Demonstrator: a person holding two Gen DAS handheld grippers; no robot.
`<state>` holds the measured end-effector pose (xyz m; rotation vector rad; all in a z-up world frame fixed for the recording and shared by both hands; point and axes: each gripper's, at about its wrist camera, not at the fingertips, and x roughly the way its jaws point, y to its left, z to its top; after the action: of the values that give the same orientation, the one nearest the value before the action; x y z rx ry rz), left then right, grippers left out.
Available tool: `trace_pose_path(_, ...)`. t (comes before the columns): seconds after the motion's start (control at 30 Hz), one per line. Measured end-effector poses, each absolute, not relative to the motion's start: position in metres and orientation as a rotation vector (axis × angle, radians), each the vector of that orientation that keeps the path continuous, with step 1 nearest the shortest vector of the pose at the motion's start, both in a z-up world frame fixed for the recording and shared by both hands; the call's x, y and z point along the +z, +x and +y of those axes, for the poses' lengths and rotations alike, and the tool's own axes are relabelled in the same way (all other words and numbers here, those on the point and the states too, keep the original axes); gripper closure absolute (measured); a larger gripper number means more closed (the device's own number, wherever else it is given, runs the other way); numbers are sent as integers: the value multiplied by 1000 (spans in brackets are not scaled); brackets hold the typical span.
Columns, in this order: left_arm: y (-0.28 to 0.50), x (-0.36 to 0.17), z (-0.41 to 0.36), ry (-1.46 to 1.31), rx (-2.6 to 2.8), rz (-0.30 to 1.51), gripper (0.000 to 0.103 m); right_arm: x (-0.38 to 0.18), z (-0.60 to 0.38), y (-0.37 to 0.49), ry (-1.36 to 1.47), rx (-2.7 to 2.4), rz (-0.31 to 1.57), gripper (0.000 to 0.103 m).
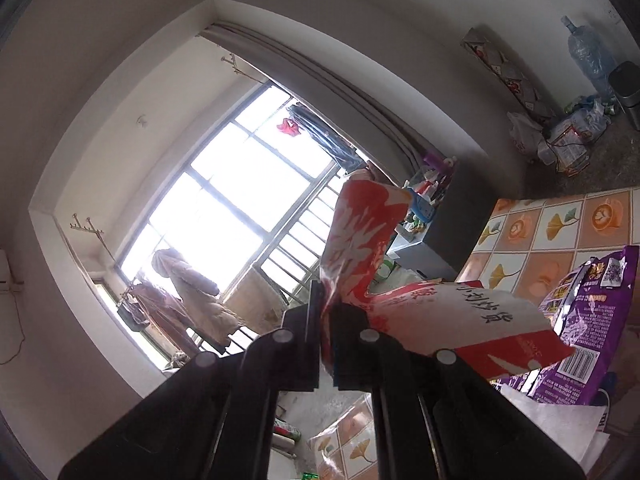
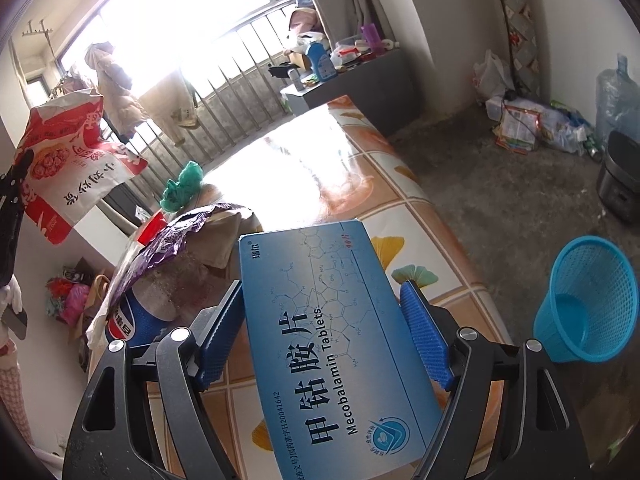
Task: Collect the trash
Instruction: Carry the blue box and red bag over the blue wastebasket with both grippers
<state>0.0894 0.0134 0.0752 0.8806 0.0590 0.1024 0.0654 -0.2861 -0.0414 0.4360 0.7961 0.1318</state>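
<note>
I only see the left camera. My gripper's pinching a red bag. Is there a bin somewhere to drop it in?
Observer: Yes, a blue mesh basket stands on the floor beside the table.
Operator: What's my other gripper doing?
Observer: The right gripper is clamped on a blue tablet box, held over the table.

Held up in the left tongs, a snack bag, left of and above the tabletop. Between the right tongs, over the tabletop's near part, a tablet box. Left of the box, on the tabletop, a crumpled wrapper. On the floor to the tabletop's right, a basket. Behind the tabletop, a cabinet carrying bottles.
</note>
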Motion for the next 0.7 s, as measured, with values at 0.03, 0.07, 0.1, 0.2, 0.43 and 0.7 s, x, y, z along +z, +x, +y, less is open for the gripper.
trace_pose_path(0.03,89,79,16,848,99,69,99,-42,-286,65,442,131,796,30)
trace_pose_path(0.07,92,81,16,813,92,78,99,-43,-287,65,445,129,796,30)
trace_pose_path(0.1,94,85,16,777,82,87,99,-43,-287,65,448,127,795,30)
trace_pose_path(0.2,96,94,7,669,26,125,99,-39,-291,63,464,121,780,31)
trace_pose_path(0.43,106,109,-21,470,-160,224,99,-30,-317,52,570,116,713,31)
trace_pose_path(0.7,125,118,-84,251,-424,416,99,-23,-354,34,659,43,635,31)
